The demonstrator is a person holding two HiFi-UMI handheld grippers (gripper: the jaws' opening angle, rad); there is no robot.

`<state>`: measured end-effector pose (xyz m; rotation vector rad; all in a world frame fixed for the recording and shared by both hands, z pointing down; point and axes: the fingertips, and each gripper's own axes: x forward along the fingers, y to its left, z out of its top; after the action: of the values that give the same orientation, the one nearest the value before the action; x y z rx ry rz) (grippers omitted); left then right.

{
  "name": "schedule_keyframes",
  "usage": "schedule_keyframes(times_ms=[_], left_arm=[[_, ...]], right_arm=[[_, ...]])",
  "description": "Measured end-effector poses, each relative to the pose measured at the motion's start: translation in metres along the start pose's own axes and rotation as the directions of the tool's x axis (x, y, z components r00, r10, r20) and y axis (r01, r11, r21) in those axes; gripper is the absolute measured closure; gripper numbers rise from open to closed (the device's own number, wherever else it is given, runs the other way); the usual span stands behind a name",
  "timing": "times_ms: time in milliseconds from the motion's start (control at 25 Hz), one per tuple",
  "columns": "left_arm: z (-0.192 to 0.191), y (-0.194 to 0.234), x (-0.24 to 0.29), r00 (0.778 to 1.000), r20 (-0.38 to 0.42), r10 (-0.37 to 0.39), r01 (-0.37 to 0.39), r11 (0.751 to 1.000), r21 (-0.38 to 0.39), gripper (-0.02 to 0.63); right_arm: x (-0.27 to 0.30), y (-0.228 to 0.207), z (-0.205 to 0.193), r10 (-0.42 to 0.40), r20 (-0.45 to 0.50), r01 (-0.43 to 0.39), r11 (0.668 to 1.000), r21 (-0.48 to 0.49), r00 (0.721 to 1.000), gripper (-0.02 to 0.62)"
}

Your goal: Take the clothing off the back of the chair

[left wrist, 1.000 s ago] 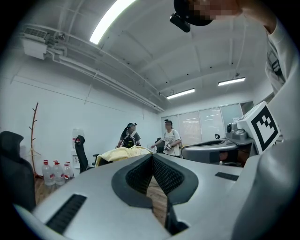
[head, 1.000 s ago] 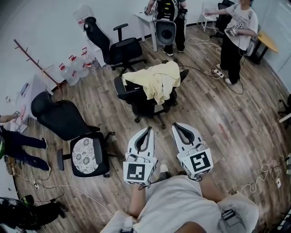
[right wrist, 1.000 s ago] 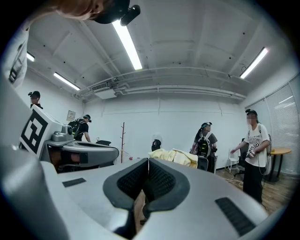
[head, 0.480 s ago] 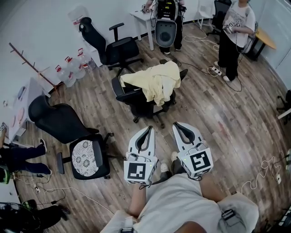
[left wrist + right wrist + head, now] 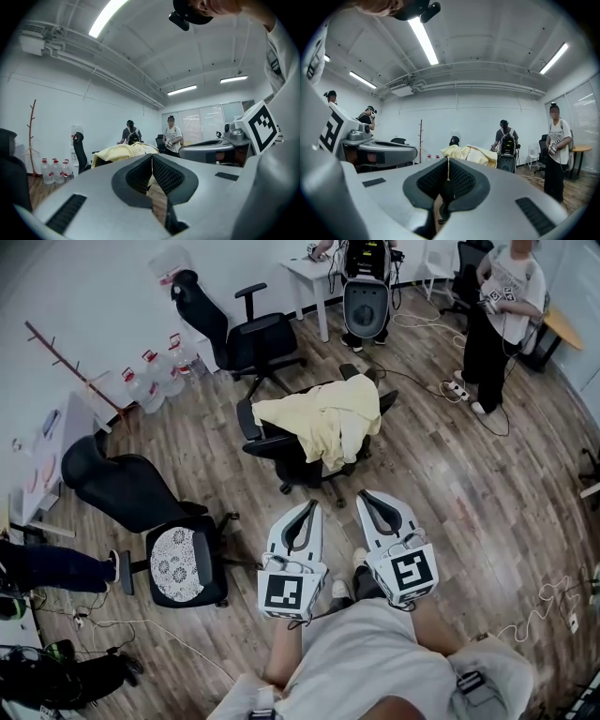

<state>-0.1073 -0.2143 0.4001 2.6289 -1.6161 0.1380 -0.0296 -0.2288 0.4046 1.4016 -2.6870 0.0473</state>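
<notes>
Moved: both grippers, carried slightly forward. Left gripper: jaws closed, empty. Right gripper: jaws closed, empty. Yellow clothing: draped over the back of the black chair, well ahead of both grippers.

— Centre frame: a clear lane of bare floor runs up to the draped chair.
— Lower left, a second black chair narrows it; right side is open boards; a person stands upper right.
</notes>
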Motion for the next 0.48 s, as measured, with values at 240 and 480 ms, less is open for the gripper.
schedule_keyframes(times_ms=[240,480], left_arm=[[0.000,0.004,0.023,1.000,-0.009,0.006,-0.006,1.000,0.004,0.586],[-0.002,0.009,0.038,1.000,-0.018,0.017,-0.016,1.000,0.004,0.586]], right_arm=[[0.015,-0.019,-0.002,0.002,-0.009,-0.002,1.000,0.008,1.000,0.574],[0.027,-0.030,-0.005,0.008,-0.022,-0.008,1.000,0.010,1.000,0.572]])
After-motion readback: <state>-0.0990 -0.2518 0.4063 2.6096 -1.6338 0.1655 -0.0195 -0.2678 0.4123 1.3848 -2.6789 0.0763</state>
